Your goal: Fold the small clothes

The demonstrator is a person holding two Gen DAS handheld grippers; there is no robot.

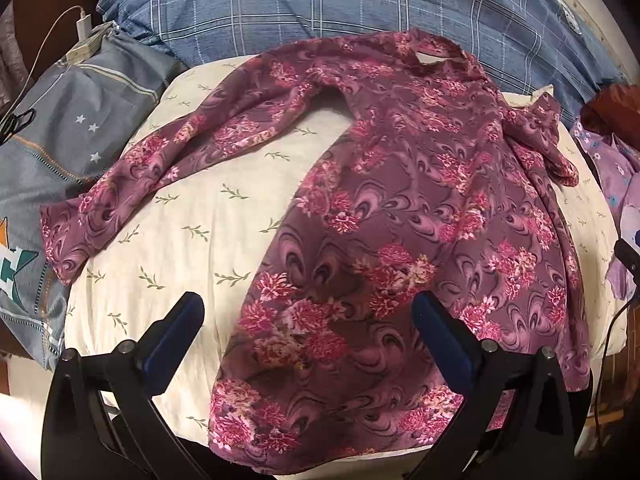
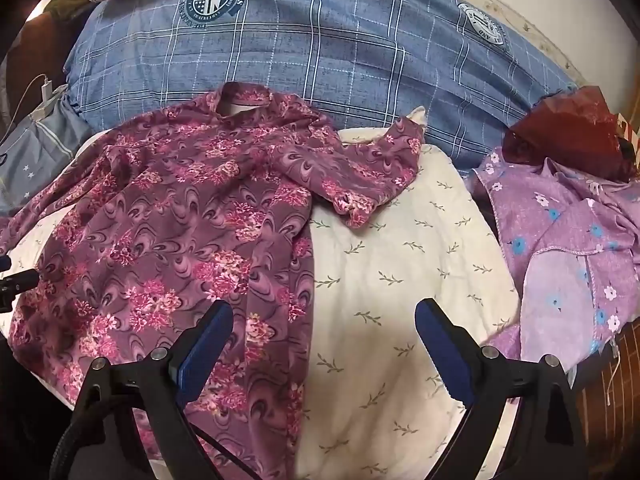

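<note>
A maroon floral shirt (image 1: 400, 208) lies spread on a cream leaf-print cushion (image 1: 192, 240), collar at the far side, one long sleeve (image 1: 160, 168) stretched to the left, the other sleeve (image 2: 368, 184) bunched at the right. It also shows in the right wrist view (image 2: 168, 240). My left gripper (image 1: 308, 316) is open and empty, hovering over the shirt's lower hem. My right gripper (image 2: 324, 320) is open and empty, over the shirt's right edge and the bare cushion (image 2: 400, 280).
A blue plaid pillow (image 2: 320, 60) lies behind the cushion. A grey star-print pillow (image 1: 80, 120) with a charger and cable (image 1: 84, 28) is at the left. A lilac flowered garment (image 2: 568, 248) and a dark red cloth (image 2: 568, 128) lie at the right.
</note>
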